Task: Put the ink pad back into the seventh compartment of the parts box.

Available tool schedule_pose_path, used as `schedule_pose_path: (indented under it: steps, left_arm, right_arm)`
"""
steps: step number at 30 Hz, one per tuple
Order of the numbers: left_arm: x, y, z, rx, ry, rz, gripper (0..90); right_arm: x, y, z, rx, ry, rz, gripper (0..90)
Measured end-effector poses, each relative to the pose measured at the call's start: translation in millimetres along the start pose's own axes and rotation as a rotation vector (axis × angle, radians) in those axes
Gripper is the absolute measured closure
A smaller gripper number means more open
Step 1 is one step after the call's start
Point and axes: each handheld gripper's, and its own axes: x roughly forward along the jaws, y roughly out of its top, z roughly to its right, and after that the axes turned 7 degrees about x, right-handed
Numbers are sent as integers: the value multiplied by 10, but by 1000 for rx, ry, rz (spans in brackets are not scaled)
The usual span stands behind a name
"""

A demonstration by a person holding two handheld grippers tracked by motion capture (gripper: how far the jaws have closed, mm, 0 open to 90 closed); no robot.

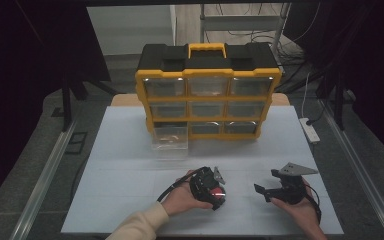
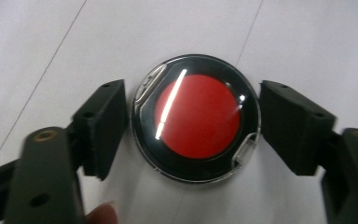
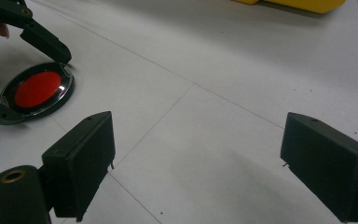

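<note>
The white table mat (image 1: 130, 165) covers most of the table. At its far edge stands the yellow and black drawer organizer (image 1: 208, 90). What is inside its drawers is hard to make out, and in the right gripper view it is cut off to a yellow strip. One clear drawer (image 1: 170, 140) is pulled out at its lower left and rests on the mat.

Between the organizer and the near edge the mat is bare and gives free room on every side of the hands.

The right gripper (image 3: 196, 158) is at the near right, with its jaws wide apart over bare mat and nothing between them. The left gripper (image 2: 193, 123) is at the near middle, pointing down at the mat. Its jaws stand on both sides of the round red disc (image 2: 196, 116), very close to its clear rim. Whether the pads press on it I cannot tell. The disc lies flat with the red face up; being round, it has no long axis.
</note>
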Motion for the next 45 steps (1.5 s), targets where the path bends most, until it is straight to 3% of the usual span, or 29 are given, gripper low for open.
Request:
schedule_pose_path:
  steps: [10, 23, 36, 45]
  left_arm:
    - [-25, 2, 0, -1, 8, 7, 302]
    - [-210, -10, -29, -20, 2, 75, 302]
    - [-531, -35, -84, -34, 31, 165, 302]
    - [-641, -66, -131, -45, 53, 195, 302]
  right_arm:
    - [-1, 1, 3, -1, -1, 1, 103]
    - [-2, 1, 4, 0, -2, 2, 102]
    - [-1, 0, 2, -1, -1, 1, 103]
    - [-2, 1, 2, -3, 0, 1, 103]
